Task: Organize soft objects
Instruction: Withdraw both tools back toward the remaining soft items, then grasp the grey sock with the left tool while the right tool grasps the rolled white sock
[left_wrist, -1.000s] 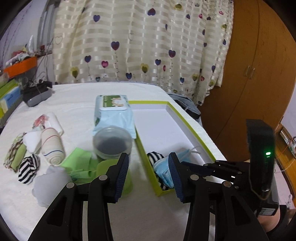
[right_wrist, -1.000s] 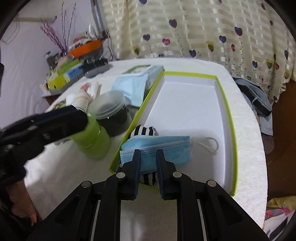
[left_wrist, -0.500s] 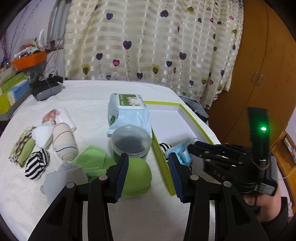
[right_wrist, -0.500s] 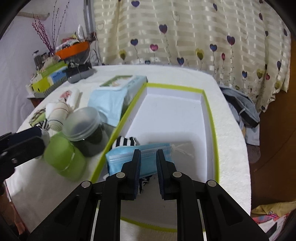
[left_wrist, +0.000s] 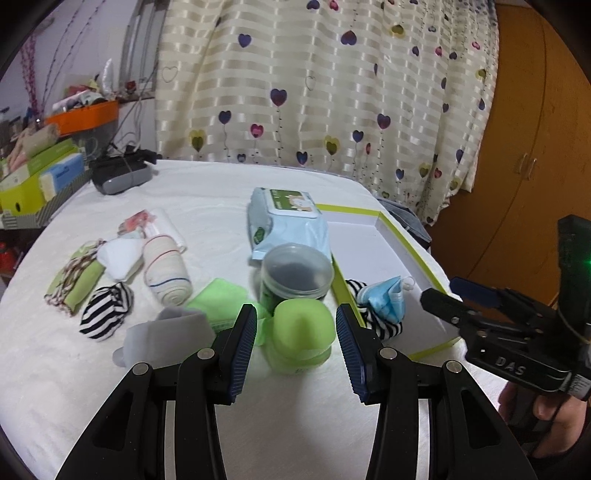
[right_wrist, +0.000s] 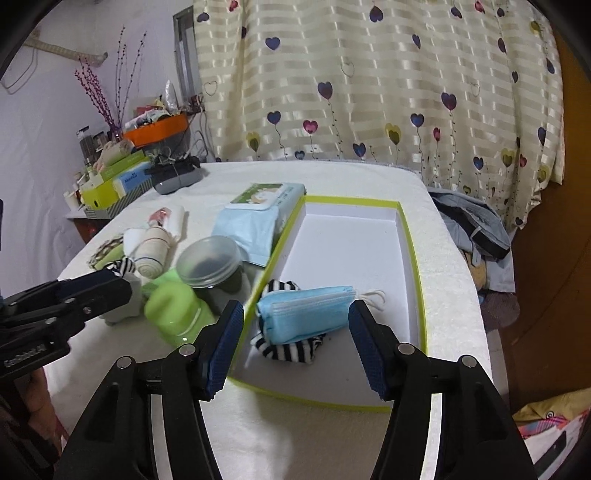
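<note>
White-covered table (right_wrist: 332, 177) before a heart-print curtain (right_wrist: 369, 74), blue face mask (right_wrist: 306, 308) lying on a striped sock (right_wrist: 291, 349) inside the green-rimmed box (right_wrist: 413, 258), right gripper (right_wrist: 295, 345) opening, pads clear of it, left gripper (left_wrist: 295, 343) half open, empty, above a green bottle (left_wrist: 301, 338)

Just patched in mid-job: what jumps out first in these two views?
The white box with the lime-green rim at right stands out: a blue face mask lies on a striped sock at its near end. The right gripper is opening above them, nothing between its fingers. Left of the box sit a green bottle, a clear-lidded jar and rolled socks.
</note>
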